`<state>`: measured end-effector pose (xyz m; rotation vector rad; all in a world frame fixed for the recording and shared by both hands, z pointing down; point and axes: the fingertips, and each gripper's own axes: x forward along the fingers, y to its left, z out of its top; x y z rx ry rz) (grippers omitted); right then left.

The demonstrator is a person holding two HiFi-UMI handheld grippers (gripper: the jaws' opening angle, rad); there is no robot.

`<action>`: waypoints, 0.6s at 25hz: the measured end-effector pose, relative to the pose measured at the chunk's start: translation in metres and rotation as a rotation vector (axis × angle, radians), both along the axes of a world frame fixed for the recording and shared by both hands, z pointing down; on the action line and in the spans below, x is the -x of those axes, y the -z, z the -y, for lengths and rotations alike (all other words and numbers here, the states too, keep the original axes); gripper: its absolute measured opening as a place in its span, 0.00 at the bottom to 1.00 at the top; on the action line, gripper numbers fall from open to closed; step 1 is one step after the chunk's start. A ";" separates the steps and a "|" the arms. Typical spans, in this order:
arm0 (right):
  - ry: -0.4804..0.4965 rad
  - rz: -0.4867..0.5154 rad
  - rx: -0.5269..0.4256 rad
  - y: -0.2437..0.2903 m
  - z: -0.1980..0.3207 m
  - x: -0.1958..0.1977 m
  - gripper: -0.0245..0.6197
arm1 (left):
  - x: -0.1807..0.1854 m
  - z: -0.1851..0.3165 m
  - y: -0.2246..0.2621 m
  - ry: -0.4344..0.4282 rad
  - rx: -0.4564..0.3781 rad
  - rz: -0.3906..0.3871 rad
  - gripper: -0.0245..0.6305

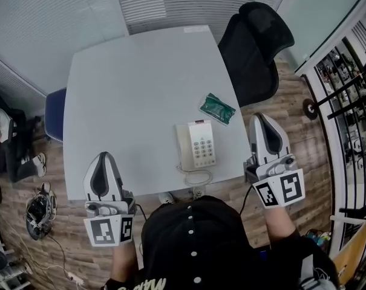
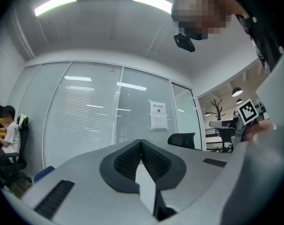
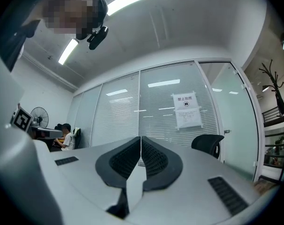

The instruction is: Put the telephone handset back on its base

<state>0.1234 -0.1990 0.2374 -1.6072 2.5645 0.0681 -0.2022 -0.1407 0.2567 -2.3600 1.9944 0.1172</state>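
A beige telephone [image 1: 196,145] sits near the front edge of the grey table [image 1: 134,83]. Its handset [image 1: 183,145] lies along the base's left side, and the coiled cord [image 1: 196,177] loops at the table edge. My left gripper [image 1: 104,157] is held at the front left edge, shut and empty. My right gripper [image 1: 259,118] hovers off the table's right edge, beside the phone, also shut with nothing in it. In the left gripper view the left gripper's [image 2: 141,142] jaws meet, and in the right gripper view the right gripper's [image 3: 141,138] do too. Neither of these views shows the phone.
A green packet [image 1: 217,108] lies on the table behind the phone. A black office chair [image 1: 252,47] stands at the far right corner and a blue chair [image 1: 54,113] at the left side. A seated person [image 1: 1,132] is at far left. Glass walls with blinds surround the room.
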 end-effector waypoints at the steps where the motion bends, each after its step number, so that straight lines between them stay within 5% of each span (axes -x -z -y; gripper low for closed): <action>1: -0.001 -0.001 -0.004 0.001 -0.001 0.000 0.09 | 0.002 -0.001 0.001 0.004 -0.003 0.001 0.06; 15: 0.018 -0.041 -0.024 -0.003 -0.001 0.010 0.09 | 0.010 -0.001 0.007 0.016 -0.020 0.011 0.06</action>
